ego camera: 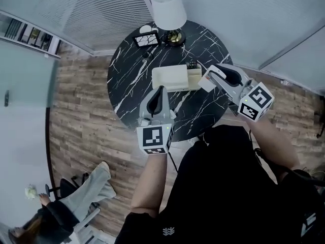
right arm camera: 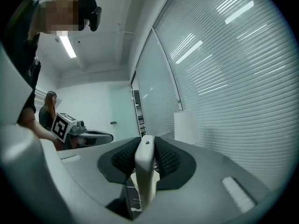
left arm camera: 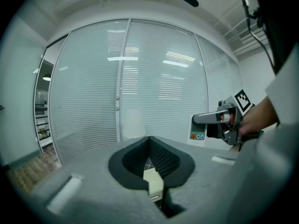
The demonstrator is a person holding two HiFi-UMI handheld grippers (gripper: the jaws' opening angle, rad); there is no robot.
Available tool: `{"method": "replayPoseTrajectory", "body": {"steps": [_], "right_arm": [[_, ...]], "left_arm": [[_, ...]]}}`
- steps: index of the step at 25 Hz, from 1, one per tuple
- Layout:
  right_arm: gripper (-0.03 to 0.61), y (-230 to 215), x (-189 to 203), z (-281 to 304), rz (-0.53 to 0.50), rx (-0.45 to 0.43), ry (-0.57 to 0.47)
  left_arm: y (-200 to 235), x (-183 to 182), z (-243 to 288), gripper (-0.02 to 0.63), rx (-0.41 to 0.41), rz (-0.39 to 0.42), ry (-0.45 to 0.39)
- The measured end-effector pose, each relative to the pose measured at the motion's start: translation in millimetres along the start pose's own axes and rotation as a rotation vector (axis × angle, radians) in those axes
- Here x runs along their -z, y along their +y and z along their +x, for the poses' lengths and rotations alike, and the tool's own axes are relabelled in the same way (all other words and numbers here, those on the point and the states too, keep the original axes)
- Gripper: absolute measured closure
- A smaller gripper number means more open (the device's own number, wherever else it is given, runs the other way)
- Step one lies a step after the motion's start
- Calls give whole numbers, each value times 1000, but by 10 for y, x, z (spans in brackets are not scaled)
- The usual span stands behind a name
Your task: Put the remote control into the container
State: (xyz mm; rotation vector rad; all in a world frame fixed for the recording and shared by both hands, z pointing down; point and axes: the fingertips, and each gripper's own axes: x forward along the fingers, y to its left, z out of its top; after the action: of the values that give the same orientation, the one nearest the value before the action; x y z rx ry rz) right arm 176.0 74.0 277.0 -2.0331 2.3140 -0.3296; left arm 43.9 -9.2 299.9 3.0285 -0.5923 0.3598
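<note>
The white remote control [ego camera: 205,82] is clamped in my right gripper [ego camera: 213,76], just off the right end of the white container [ego camera: 170,78] on the round black marble table [ego camera: 133,70]. In the right gripper view the remote [right arm camera: 145,169] stands edge-on between the pads, the jaws shut on it. My left gripper [ego camera: 160,90] hovers over the table's near side, in front of the container, shut and holding nothing. From the left gripper view, a sliver of the container [left arm camera: 154,181] shows past the shut jaws, and the right gripper [left arm camera: 219,121] holds the remote [left arm camera: 198,130] up at the right.
A lamp with a white shade [ego camera: 169,8] stands at the table's far edge beside a black framed object [ego camera: 146,39]. The container's small right compartment [ego camera: 192,65] holds dark items. Wood floor and glass walls surround the table. A seated person [ego camera: 76,197] is at the lower left.
</note>
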Motion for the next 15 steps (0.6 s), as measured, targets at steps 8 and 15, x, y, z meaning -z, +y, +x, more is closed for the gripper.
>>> {"method": "replayPoseTrajectory", "body": {"steps": [8, 15], "right_arm": [[483, 60, -182, 84, -2, -30, -18], [483, -60, -164, 359, -30, -177, 10]], "left_arm": [[59, -223, -49, 612, 10, 9, -47], [241, -198, 6, 612, -140, -9, -38]]}}
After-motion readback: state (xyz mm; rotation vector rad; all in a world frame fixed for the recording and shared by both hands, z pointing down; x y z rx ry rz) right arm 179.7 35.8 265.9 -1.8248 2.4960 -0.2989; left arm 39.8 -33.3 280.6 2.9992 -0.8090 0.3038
